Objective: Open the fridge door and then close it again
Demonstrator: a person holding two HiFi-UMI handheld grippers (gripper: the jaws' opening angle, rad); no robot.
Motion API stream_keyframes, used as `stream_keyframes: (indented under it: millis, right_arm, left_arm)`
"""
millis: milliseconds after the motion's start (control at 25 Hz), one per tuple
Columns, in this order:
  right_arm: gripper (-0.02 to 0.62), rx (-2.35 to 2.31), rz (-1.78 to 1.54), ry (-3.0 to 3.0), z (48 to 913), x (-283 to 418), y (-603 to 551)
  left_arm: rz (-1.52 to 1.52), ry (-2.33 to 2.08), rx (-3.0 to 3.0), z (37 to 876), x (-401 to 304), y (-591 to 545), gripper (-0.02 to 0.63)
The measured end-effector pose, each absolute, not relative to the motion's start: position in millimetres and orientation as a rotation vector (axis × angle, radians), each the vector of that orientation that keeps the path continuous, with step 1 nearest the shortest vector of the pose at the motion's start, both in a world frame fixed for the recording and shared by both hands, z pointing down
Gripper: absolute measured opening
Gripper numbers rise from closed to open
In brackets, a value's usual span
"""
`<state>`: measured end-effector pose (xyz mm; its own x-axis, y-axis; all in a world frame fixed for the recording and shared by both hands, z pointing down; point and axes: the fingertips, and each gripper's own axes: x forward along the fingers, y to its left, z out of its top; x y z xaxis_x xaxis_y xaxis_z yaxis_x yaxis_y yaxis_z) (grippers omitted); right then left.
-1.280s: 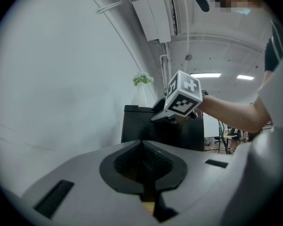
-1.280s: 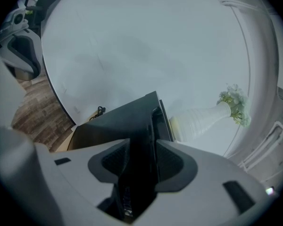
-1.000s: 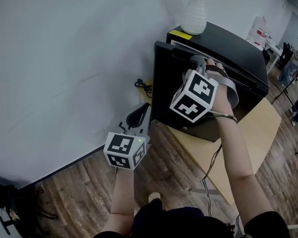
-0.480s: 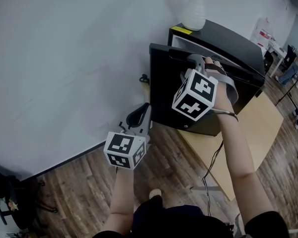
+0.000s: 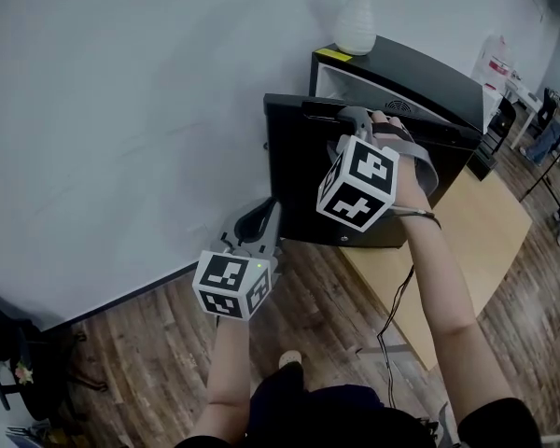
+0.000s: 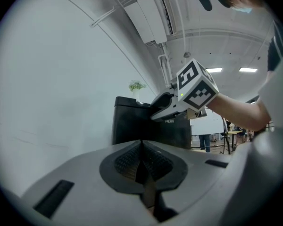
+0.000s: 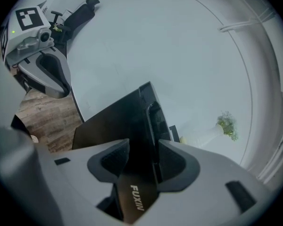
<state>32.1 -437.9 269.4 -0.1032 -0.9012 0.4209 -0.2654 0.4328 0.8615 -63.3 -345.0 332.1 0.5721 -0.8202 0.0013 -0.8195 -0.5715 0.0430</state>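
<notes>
A small black fridge [image 5: 420, 77] stands on a low wooden table [image 5: 481, 236]. Its door [image 5: 294, 180] hangs partly open, swung out to the left, and the white inside shows at the top. My right gripper [image 5: 350, 118] is shut on the door's top edge near the handle recess; in the right gripper view the door [image 7: 115, 121] runs between both pads of the right gripper [image 7: 144, 159]. My left gripper [image 5: 261, 220] hangs low to the left of the door, shut and holding nothing. In the left gripper view the left gripper [image 6: 142, 161] faces the fridge [image 6: 137, 121].
A white vase [image 5: 355, 19] with a green plant stands on the fridge top, close to the white wall. A black cable [image 5: 267, 147] lies behind the door. The floor is wood planks. Chairs and people are far off at the right.
The fridge door has swung further open to the left, and my right gripper has moved left with it. The left gripper has barely moved.
</notes>
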Motion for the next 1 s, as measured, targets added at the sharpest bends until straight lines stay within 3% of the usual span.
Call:
stream_keyframes:
  millis: [1000]
  right_arm:
    - [0.172,0.826,-0.939,-1.807,265.1,40.8,-316.9]
  left_arm:
    - [0.010,-1.546,2.676,337.0,-50.5,-221.9,0.009]
